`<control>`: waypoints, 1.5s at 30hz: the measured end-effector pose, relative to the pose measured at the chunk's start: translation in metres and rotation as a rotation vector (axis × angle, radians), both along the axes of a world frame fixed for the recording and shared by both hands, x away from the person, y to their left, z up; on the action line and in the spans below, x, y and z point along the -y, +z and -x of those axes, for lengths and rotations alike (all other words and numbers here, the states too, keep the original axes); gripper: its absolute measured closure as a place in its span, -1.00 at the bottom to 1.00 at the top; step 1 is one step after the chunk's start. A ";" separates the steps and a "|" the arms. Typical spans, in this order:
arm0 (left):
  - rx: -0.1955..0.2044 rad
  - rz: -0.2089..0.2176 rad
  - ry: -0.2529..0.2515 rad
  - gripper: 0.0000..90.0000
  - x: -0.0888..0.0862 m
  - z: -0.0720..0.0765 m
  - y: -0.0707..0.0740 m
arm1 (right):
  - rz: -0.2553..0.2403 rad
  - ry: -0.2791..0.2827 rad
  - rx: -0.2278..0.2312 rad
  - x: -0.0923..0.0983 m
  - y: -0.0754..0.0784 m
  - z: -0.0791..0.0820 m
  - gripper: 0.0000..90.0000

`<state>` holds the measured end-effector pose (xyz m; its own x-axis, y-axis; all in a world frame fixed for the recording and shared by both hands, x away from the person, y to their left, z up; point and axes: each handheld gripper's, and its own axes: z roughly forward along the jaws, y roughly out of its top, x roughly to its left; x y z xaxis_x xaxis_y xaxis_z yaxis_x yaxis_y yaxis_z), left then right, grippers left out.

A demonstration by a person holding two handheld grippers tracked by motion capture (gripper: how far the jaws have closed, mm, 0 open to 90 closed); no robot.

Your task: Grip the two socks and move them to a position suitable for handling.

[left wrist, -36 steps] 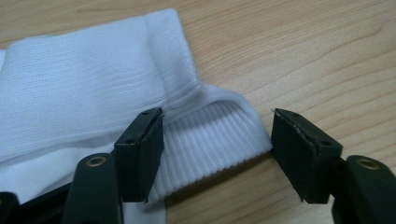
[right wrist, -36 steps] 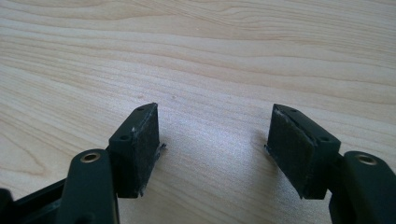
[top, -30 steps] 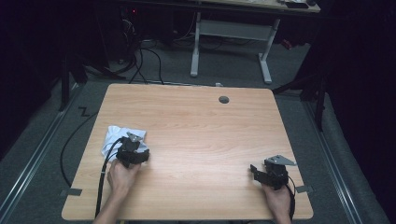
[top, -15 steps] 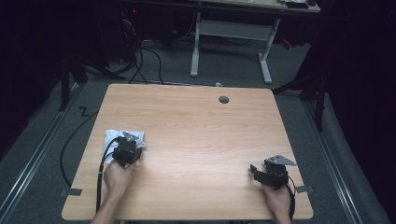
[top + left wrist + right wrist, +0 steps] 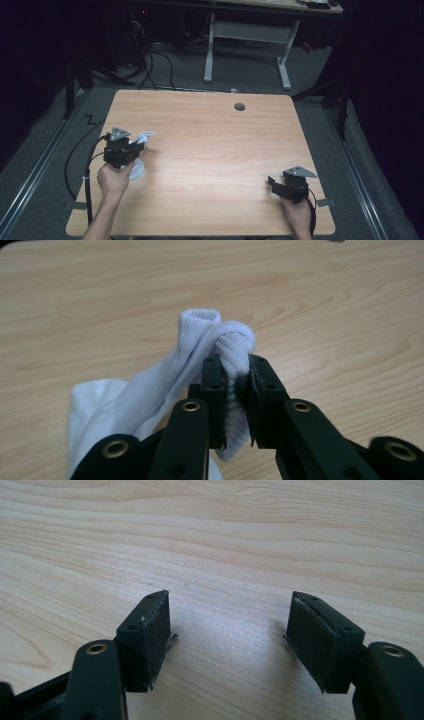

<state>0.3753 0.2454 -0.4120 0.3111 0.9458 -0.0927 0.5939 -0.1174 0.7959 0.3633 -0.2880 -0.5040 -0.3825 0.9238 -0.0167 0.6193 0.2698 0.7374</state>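
Observation:
A white sock [image 5: 235,347] is pinched between the black jaws of my left gripper [image 5: 235,390], its ribbed cuff bunched above the pads and the rest hanging down to the left. In the high view the left gripper [image 5: 137,145] holds the sock [image 5: 137,170] lifted over the left part of the wooden table [image 5: 215,140]. The jaws have just been closing, with the sock between them. My right gripper [image 5: 274,184] rests low near the table's front right corner. Its jaws stand wide open in the right gripper view [image 5: 230,630], nothing between the pads.
A round grommet hole [image 5: 240,106] sits at the table's far edge. A black cable [image 5: 85,165] trails from the left gripper over the table's left edge. Behind the table stand a white desk frame [image 5: 250,45] and floor cables.
The left gripper closed on the sock that lay flat at the table's left and has risen with it. The sock now hangs bunched from the jaws. The right gripper has stayed put.

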 end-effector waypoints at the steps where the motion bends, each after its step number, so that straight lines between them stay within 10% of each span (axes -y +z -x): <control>1: 0.019 0.016 -0.009 0.77 -0.002 0.003 0.007 | 0.001 0.001 0.001 0.000 0.000 0.000 -0.24; 26: 0.141 0.035 -0.066 0.79 -0.004 0.004 0.062 | 0.000 0.001 0.000 0.000 0.000 0.000 -0.24; 45: 0.239 0.090 -0.206 0.81 0.038 0.015 0.094 | -0.001 0.001 0.000 0.000 0.000 0.000 -0.24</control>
<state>0.3601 0.2078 -0.3176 0.5178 0.8522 -0.0747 0.3605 -0.1382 0.9225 0.3634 -0.2882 -0.5040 -0.3830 0.9236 -0.0155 0.6195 0.2693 0.7374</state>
